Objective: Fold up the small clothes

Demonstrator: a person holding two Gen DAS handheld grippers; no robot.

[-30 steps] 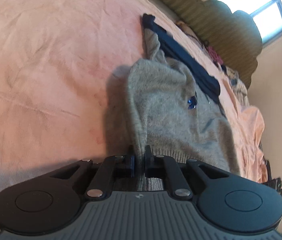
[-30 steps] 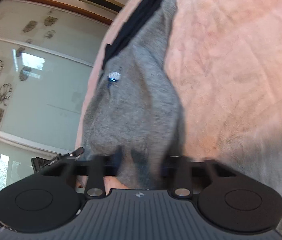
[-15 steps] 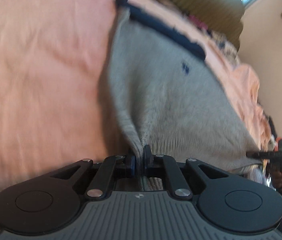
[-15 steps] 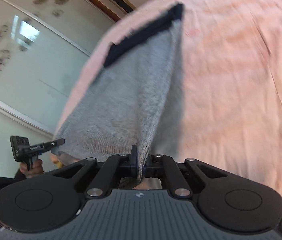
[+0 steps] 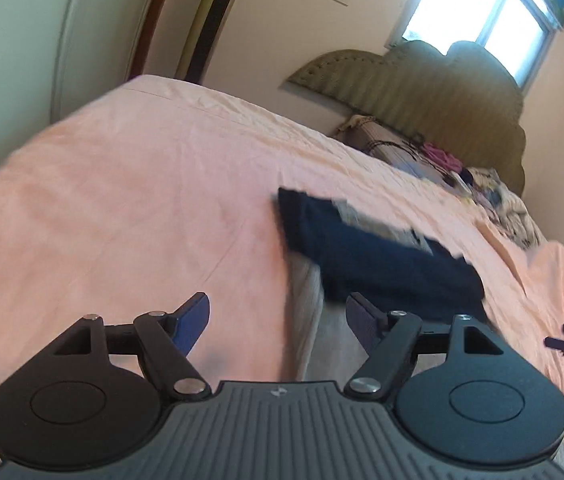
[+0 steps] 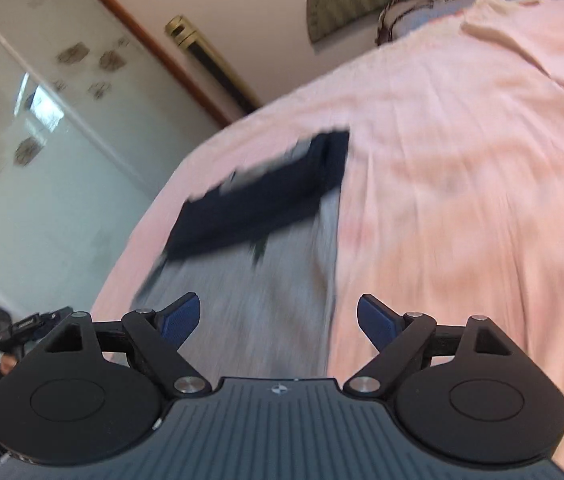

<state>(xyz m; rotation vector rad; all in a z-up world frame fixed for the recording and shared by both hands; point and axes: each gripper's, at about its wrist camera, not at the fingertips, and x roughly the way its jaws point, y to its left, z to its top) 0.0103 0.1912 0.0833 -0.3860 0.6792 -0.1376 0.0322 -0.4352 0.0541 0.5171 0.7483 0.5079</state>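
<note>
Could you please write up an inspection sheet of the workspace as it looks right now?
Surface: wrinkled pink bedsheet covering the bed.
Job's things: grey knitted garment with navy band lying on the sheet, navy band at its far end; image blurred.
Clutter: heap of mixed clothes near the headboard.
Grippers: left hand-held gripper open, holding nothing; right hand-held gripper open, holding nothing.
Cables: nothing seen.
Surroundings: olive padded headboard, bright window, frosted glass wardrobe doors.

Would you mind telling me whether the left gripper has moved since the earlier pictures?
Yes. The left gripper has opened, released the grey garment and tilted up: the headboard now sits mid-frame.
</note>
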